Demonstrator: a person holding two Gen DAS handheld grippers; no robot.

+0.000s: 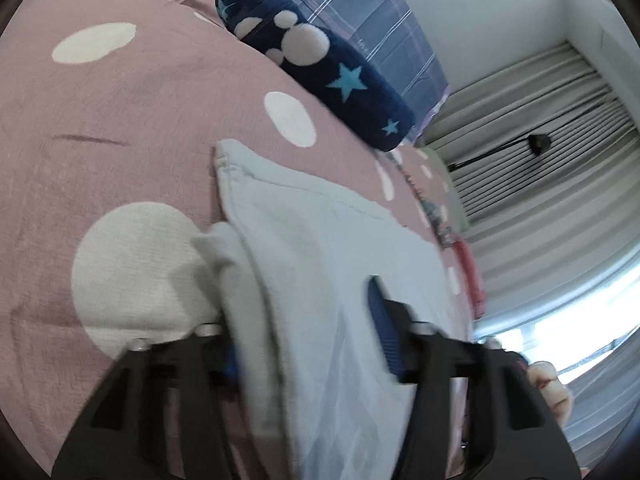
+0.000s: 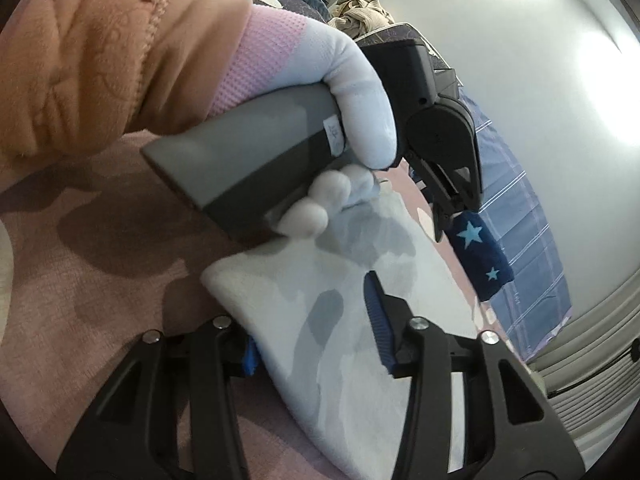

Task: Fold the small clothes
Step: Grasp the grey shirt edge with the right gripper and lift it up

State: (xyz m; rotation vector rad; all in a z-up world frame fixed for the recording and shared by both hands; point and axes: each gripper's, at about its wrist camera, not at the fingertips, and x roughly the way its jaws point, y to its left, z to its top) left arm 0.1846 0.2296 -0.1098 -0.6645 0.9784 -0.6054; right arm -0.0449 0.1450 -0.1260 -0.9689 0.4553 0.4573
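Observation:
A small pale blue garment point(image 1: 320, 240) lies on the pink bedsheet with white dots point(image 1: 120, 128). In the left wrist view my left gripper point(image 1: 308, 336) stands open astride it; a fold of the cloth drapes between the jaws and hides the left fingertip. In the right wrist view the same garment point(image 2: 340, 320) lies between the open jaws of my right gripper point(image 2: 316, 320), its edge over the left finger. The left gripper, held by a gloved hand point(image 2: 352, 92), is just ahead at the garment's far end.
A dark blue pillow with stars and white dots point(image 1: 320, 68) lies beyond the garment, with a blue plaid cover point(image 1: 360, 12) behind it. Grey curtains point(image 1: 540, 184) and a bright window are at right. A pile of beige cloth point(image 2: 360, 12) sits far back.

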